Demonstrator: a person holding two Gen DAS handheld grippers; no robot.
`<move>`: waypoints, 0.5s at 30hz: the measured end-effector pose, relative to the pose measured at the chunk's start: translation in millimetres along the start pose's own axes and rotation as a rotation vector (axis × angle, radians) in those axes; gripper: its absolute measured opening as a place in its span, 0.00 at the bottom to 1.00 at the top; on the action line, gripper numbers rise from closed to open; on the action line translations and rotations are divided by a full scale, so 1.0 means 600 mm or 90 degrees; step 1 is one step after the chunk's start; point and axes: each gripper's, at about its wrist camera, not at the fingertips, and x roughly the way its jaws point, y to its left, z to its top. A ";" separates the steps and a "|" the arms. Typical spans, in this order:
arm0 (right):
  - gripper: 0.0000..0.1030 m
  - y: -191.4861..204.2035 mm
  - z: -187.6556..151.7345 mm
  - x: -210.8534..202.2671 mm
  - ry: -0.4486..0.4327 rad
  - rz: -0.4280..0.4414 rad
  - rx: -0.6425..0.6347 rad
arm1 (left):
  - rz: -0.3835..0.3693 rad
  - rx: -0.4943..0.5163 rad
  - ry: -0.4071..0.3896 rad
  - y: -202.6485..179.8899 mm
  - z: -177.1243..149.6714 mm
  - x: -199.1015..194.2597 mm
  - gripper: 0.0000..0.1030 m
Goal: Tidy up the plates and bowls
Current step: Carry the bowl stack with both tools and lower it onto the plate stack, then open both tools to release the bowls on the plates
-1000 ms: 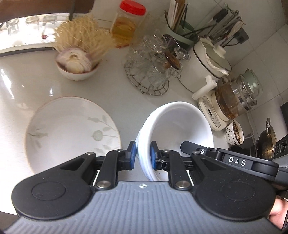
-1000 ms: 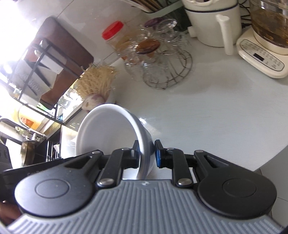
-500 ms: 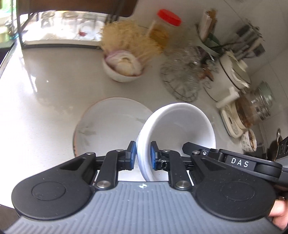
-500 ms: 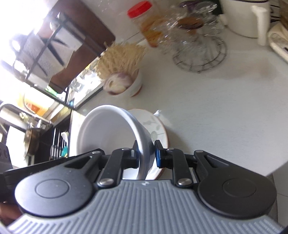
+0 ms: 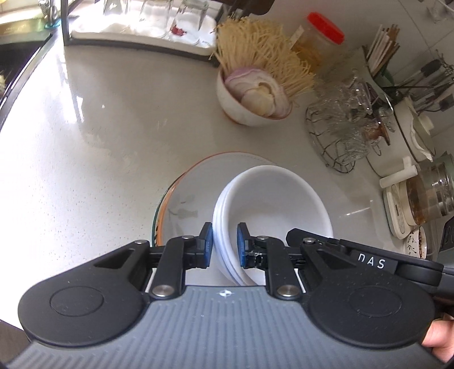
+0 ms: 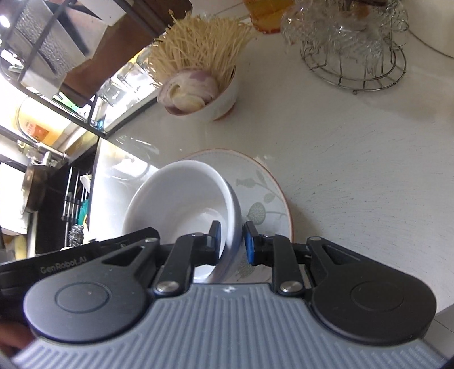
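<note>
A stack of white bowls (image 5: 269,204) hangs over a stack of leaf-patterned plates (image 5: 187,195) on the white counter. My left gripper (image 5: 224,244) is shut on the stack's left rim. My right gripper (image 6: 231,241) is shut on the opposite rim of the same bowls (image 6: 181,198), which tilt above the plates (image 6: 264,195). The right gripper's black body also shows in the left wrist view (image 5: 369,258). Whether the bowls touch the top plate I cannot tell.
A bowl of sliced onion and dry noodles (image 5: 255,93) stands behind the plates. A wire basket of glasses (image 5: 346,127), a red-lidded jar (image 5: 320,42), a utensil holder (image 5: 383,56) and kettles (image 5: 420,198) crowd the right. A glass rack (image 5: 142,25) stands at the back left, a sink (image 6: 42,198) beyond.
Both grippers have carried the bowl stack leftward over the plates and lowered it closer to them. The grips on the rim are unchanged.
</note>
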 end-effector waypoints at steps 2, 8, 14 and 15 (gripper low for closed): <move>0.21 -0.003 0.000 0.007 0.005 -0.002 0.007 | 0.001 -0.005 0.005 0.001 0.000 0.006 0.19; 0.21 -0.011 0.001 0.002 -0.002 -0.003 0.027 | 0.012 0.016 0.009 -0.003 0.002 0.010 0.22; 0.39 -0.015 0.000 -0.026 -0.037 -0.002 0.030 | 0.026 0.052 -0.019 -0.012 0.002 -0.012 0.38; 0.39 -0.015 -0.001 -0.032 -0.043 -0.004 0.029 | 0.027 0.056 -0.025 -0.013 0.002 -0.018 0.38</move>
